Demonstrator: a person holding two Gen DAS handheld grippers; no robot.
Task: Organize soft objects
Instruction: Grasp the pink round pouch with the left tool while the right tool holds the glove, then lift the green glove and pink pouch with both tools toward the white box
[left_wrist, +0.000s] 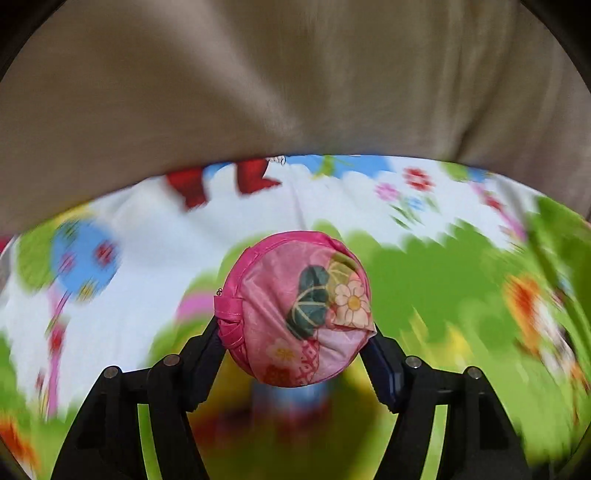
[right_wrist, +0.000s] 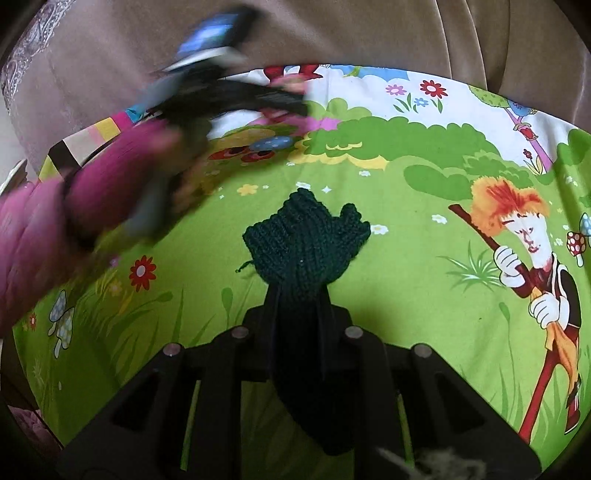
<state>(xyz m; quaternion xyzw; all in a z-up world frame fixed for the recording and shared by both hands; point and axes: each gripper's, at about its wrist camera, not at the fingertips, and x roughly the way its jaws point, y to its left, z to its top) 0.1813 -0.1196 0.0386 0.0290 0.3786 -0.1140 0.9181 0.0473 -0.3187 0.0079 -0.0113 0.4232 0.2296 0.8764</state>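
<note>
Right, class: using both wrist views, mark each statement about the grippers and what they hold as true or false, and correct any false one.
1. The left gripper holds a round pink pouch. True.
2. The right gripper is open. False: it is shut on a dark green knitted piece.
3. The pouch lies flat on the cartoon sheet. False: it sits between the fingers.
4. The pouch has a flower print. True.
5. The knitted piece is bright red. False: dark green.

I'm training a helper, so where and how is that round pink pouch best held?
Across its middle, one finger on each side, as the left hand-held gripper holds the pink pouch now: it is round and soft, so the widest part gives and seats between the fingers.
</note>
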